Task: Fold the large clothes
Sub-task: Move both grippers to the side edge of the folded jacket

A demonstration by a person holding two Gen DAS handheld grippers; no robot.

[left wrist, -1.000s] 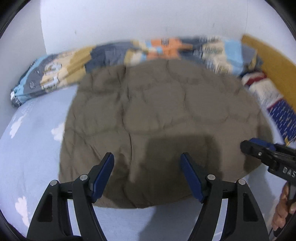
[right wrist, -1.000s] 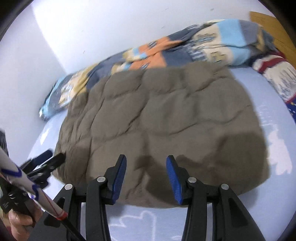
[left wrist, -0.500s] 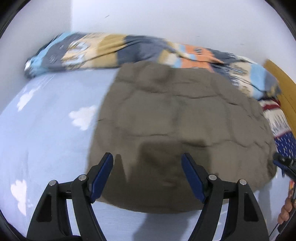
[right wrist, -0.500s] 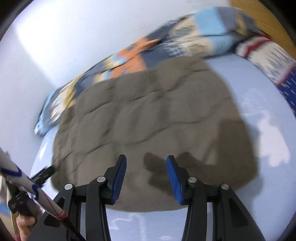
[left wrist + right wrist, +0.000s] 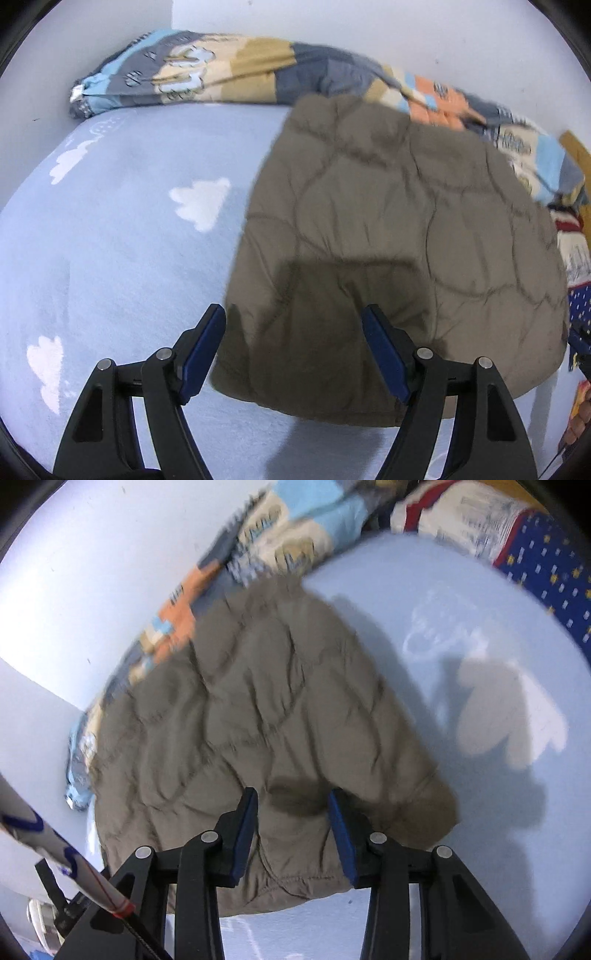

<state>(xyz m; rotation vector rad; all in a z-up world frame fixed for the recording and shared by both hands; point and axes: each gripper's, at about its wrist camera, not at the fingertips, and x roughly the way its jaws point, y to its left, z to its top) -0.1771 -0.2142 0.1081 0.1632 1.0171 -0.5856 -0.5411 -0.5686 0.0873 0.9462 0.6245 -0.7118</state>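
Note:
A brown quilted garment (image 5: 399, 236) lies folded flat on a light blue sheet with white clouds (image 5: 122, 236). My left gripper (image 5: 293, 332) hovers open above the garment's near left corner, and nothing sits between its blue pads (image 5: 201, 350). In the right wrist view the same garment (image 5: 251, 716) spreads up and to the left. My right gripper (image 5: 291, 812) hangs over its near edge near the right corner. Its jaws are closing, with only the garment's surface and their shadow below them and no fold pinched. The right gripper's tip (image 5: 580, 343) peeks in at the left wrist view's right edge.
A rolled patterned blanket (image 5: 229, 74) lies along the white wall behind the garment. A red, white and blue starred cloth (image 5: 535, 561) sits at the far right. A white sleeve with blue marks (image 5: 37, 838) crosses the right wrist view's lower left.
Both views have swung and rolled. The garment now sits further right in the left wrist view and further left in the right wrist view. The right jaws stand a little narrower.

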